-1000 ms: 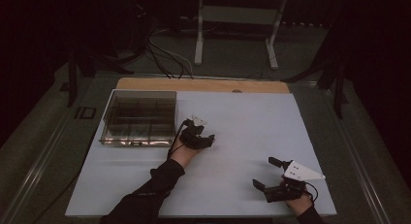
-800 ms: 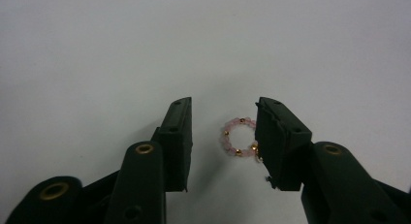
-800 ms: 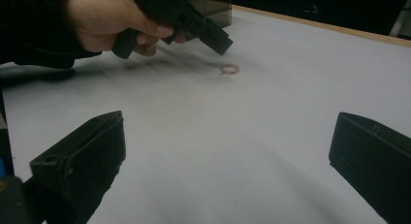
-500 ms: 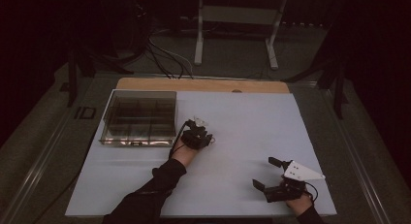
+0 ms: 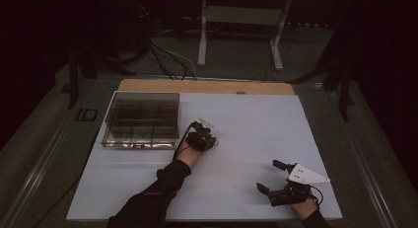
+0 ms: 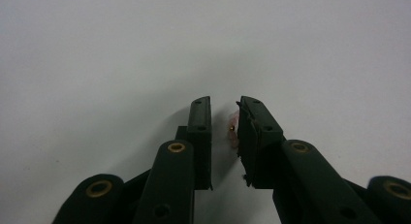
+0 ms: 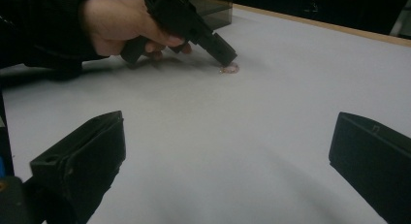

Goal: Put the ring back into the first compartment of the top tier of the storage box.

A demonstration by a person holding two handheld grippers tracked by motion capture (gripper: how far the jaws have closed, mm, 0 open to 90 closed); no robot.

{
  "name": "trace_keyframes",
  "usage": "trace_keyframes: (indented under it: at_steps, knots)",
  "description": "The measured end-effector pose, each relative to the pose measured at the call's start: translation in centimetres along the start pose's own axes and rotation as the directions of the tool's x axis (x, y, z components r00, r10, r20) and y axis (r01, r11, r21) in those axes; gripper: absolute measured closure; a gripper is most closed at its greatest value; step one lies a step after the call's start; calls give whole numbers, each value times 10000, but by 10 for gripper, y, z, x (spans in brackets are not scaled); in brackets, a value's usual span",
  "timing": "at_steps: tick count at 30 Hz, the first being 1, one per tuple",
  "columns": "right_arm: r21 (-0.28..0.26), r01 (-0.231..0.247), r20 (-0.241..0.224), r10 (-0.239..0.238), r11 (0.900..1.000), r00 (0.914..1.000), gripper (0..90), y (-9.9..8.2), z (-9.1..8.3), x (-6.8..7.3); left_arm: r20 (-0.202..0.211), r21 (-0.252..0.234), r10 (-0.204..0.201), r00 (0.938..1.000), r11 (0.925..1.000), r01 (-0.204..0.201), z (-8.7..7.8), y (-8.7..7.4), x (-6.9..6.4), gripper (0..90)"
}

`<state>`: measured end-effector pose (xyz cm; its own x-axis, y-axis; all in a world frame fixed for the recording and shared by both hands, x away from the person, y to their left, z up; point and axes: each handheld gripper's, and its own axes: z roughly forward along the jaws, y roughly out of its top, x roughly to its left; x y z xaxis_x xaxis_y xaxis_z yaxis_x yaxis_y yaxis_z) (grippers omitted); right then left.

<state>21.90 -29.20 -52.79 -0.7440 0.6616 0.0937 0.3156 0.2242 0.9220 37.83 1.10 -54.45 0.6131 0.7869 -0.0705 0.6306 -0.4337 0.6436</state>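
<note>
A small pinkish ring-like piece (image 6: 233, 129) with a gold speck lies on the white table. It sits between the jaws of my left gripper (image 6: 225, 107), against the right-hand jaw, with a narrow gap to the other jaw. In the right gripper view the left gripper (image 7: 225, 56) points its tips down onto the pink piece (image 7: 229, 68). From above, the left gripper (image 5: 208, 131) is near the table's middle, just right of the tray. My right gripper (image 5: 270, 176) rests at the front right, jaws wide open and holding nothing (image 7: 228, 132).
A dark clear tray (image 5: 143, 95) with several compartments stands at the back left of the white table sheet (image 5: 256, 119); its corner (image 7: 213, 10) shows behind the left hand. A wooden strip (image 5: 207, 86) runs along the far edge. Cables and a stand lie beyond.
The left hand and its gripper have shifted slightly and settled with the tips down on the table. The right gripper has stayed where it was.
</note>
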Motion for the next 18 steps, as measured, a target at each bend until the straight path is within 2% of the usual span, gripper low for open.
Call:
trace_keyframes:
  at_steps: [4,7,12,18]
  knots:
    - [23,1,-6,-1,10000,10000,0,0,1,0,-21,76,-139,9999,9999,139,0,1,1,842]
    - [37,35,-7,-35,10000,10000,0,0,1,0,-51,101,65,10000,9999,-65,0,1,1,879]
    - [64,7,-7,-7,10000,10000,0,0,1,0,-147,105,267,9995,9996,-266,0,1,0,888]
    - [62,14,-13,-14,10000,10000,0,0,1,0,-20,114,163,9999,9998,-163,0,2,2,891]
